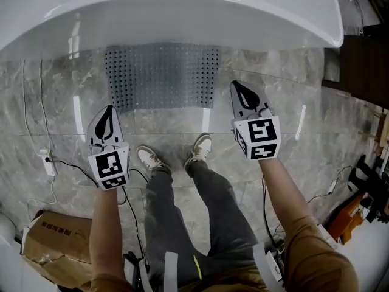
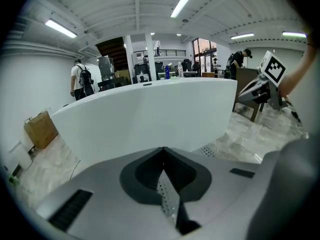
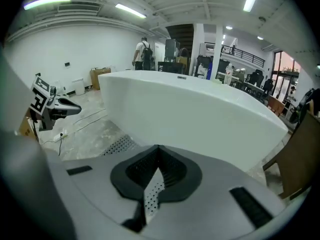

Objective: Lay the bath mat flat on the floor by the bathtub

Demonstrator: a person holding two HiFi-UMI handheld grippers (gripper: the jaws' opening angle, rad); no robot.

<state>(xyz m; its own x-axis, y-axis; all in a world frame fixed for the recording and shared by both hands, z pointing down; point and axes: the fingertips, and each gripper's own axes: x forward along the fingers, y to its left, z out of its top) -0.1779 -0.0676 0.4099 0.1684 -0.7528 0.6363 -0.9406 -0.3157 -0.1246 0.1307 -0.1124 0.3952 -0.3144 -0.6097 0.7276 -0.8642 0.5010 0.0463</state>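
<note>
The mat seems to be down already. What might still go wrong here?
The far edge of the bath mat lies under the overhanging rim of the bathtub, so a fold there would go unseen. A cable trails across the floor close to the person's shoes, a tripping hazard. The polished floor looks slick, so the mat might slide underfoot.

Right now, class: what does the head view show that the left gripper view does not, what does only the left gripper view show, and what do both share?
Only the head view: the person's shoes and legs, and most of the mat lying flat by the tub. Only the left gripper view: ceiling lights and people beyond the tub. Both: the tub, a bit of the mat, the floor, the right gripper and the shut left gripper.
</note>
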